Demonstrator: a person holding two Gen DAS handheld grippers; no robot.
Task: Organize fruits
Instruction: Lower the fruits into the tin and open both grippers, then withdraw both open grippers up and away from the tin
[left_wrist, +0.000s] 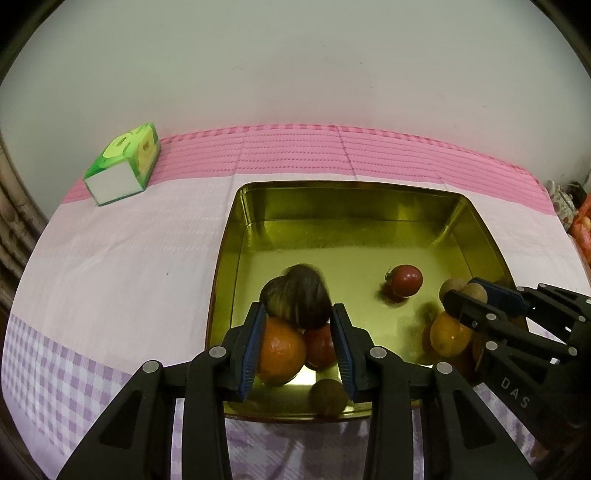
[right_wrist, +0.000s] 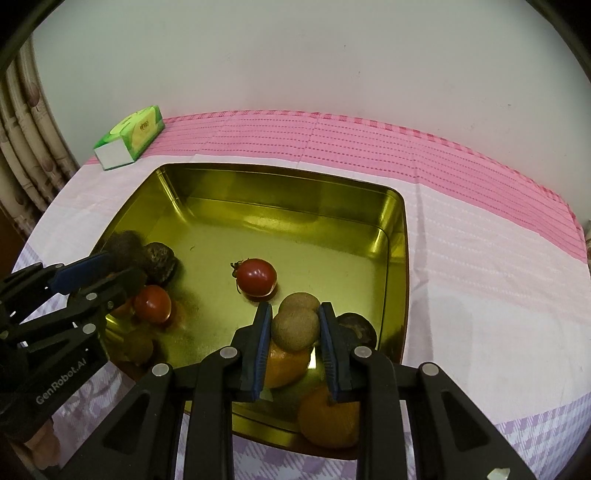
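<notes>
A gold tin tray (left_wrist: 332, 206) (right_wrist: 280, 199) holds several fruits. My left gripper (left_wrist: 297, 314) is shut on a dark brown fruit (left_wrist: 303, 295) above an orange (left_wrist: 280, 350) and a red tomato (left_wrist: 319, 345); it also shows in the right wrist view (right_wrist: 122, 273). My right gripper (right_wrist: 294, 314) is shut on a tan kiwi-like fruit (right_wrist: 295, 328) above an orange (right_wrist: 286, 363); it also shows in the left wrist view (left_wrist: 465, 291). A red tomato (left_wrist: 406, 280) (right_wrist: 256, 277) lies loose mid-tray.
A green tissue box (left_wrist: 123, 164) (right_wrist: 130, 137) stands at the far left on the pink and purple checked tablecloth (left_wrist: 110, 258). Another orange (right_wrist: 328, 419), dark fruits (right_wrist: 358, 328) (right_wrist: 160, 262) and a brown fruit (left_wrist: 328, 398) lie in the tray. White wall behind.
</notes>
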